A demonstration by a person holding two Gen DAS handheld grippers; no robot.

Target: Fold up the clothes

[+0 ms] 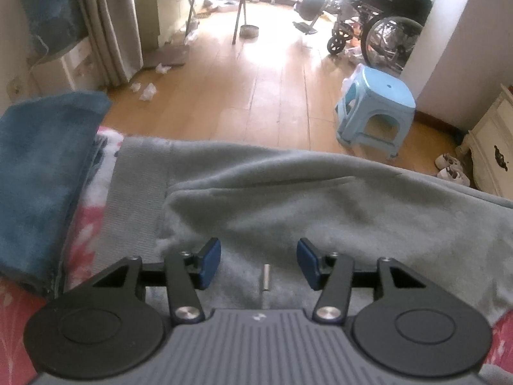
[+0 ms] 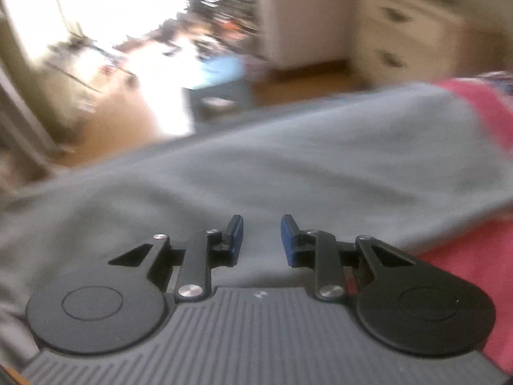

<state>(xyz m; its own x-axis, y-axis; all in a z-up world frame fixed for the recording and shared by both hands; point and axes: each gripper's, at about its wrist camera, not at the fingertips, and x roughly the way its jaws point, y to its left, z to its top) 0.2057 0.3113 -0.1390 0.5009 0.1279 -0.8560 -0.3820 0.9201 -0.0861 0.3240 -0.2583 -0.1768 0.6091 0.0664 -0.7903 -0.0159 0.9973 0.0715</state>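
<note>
Left wrist view shows the soft grey fleece garment [image 1: 288, 199] spread on a pink patterned bedcover [image 1: 86, 224]. Left gripper [image 1: 259, 264] and right gripper [image 2: 262, 240] hover over it, jaws apart, empty. Whether folding is early or late, I cannot judge.

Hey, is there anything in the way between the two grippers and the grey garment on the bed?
Nothing visible. The left gripper sits open right over the grey garment, with only a small metal drawstring tip lying on the fabric between its fingers. The right gripper is also open directly above the cloth.
</note>
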